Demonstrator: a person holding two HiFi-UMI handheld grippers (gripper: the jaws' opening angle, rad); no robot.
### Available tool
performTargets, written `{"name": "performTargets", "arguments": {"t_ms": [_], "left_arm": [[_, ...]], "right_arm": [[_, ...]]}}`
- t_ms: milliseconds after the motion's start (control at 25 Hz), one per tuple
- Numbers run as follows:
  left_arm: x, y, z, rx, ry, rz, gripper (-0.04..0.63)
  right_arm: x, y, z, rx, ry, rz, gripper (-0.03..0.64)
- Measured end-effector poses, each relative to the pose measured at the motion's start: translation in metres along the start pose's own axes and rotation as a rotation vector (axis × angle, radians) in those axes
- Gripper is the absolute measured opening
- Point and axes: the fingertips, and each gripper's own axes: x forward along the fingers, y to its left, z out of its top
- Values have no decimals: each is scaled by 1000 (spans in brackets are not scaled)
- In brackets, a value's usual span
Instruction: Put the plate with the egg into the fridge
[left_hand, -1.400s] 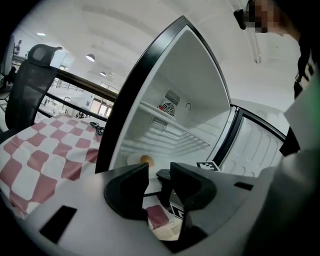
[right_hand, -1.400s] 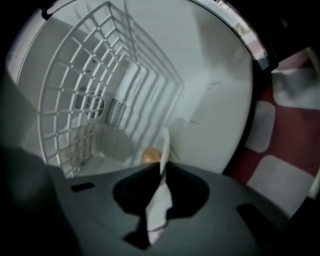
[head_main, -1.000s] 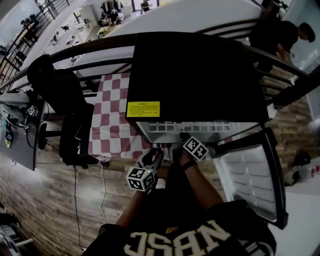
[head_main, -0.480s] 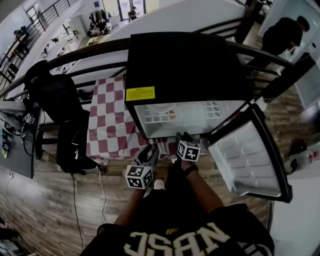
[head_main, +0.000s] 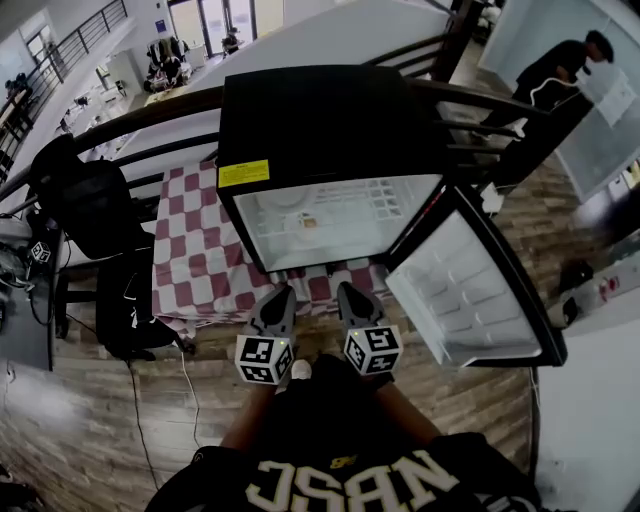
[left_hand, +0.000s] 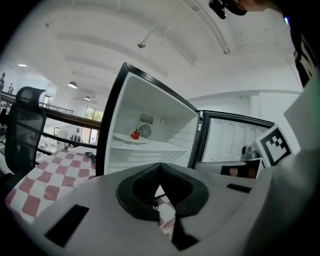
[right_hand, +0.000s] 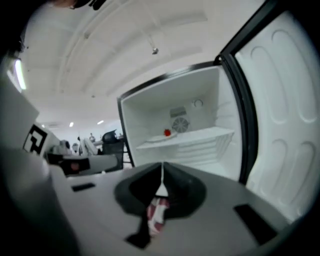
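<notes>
Well, left gripper (head_main: 278, 298) and right gripper (head_main: 352, 296) have just closed, jaws together, empty. At twelve o'clock from them the white plate (left_hand: 129, 138), a small red thing (left_hand: 135, 134) on it, sits on the open fridge's (head_main: 320, 110) shelf (left_hand: 152, 145).

The grey left gripper (head_main: 282, 292) and right gripper (head_main: 346, 290) each bear a black-and-white marker cube (head_main: 263, 359) at the rear. Behind them is a dark shirt (head_main: 350, 470) with pale lettering.

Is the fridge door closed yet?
No, the fridge door hangs wide open, showing its white inner lining.
</notes>
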Motion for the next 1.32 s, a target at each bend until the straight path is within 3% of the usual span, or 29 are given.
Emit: {"name": "performTargets", "arguments": {"t_ms": [280,480,640,1040,1320], "left_arm": [[-11,-45,23,-11,-28,9,21],[-22,-74,40,94,-62,50,21],[-24,-93,41,99,-65,41,21],[-22,-91,40,48,-60,67,23],[-16,-87,37,48,-52,54,23]], "right_arm": [[-51,0,50,-34,-73,46,20],[-78,7,70,-59,-94,94,20],[-90,10,72,-78,-91,115,20],[-89,6,81,-78,-100,126,20],[-76,-4,64,-29,-56,105,20]]}}
